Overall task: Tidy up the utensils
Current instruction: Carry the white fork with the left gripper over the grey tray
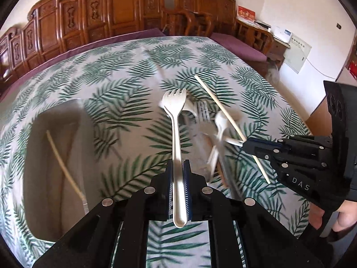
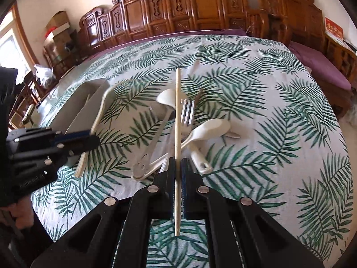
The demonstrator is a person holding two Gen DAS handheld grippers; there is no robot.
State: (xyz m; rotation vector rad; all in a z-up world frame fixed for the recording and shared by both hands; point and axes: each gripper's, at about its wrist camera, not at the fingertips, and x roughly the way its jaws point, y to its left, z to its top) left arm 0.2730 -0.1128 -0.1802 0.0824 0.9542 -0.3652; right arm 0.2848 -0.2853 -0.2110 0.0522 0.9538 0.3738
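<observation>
**Fork and chopstick both in hand, tray waiting at the side**

The left gripper is clamped on the handle of a white plastic fork, whose tines point up the middle of the left wrist view and whose butt end sticks out behind the pads. The right gripper is clamped on a pale wooden chopstick near its lower third, so a long length runs forward up the centre of the right wrist view.

Both pieces look light and stiff. The fork is smooth plastic and could slip or swivel in a narrow pinch; a hold on the flat of the handle near its middle, as here, seems the safest. The chopstick is thin and would likely pivot about the pads, so its far tip may swing wide.

The grey tray lies at the left of the left wrist view with one chopstick already inside. On the palm-leaf tablecloth, mid-frame in the right wrist view, a loose pile remains: a metal fork, a white rice paddle, a white ladle-shaped spoon and other pieces too blurred to name.

The two grippers are close together, and the chopstick's long end crosses above the pile; either could snag on the way to the tray. Carved wooden benches stand well behind.
</observation>
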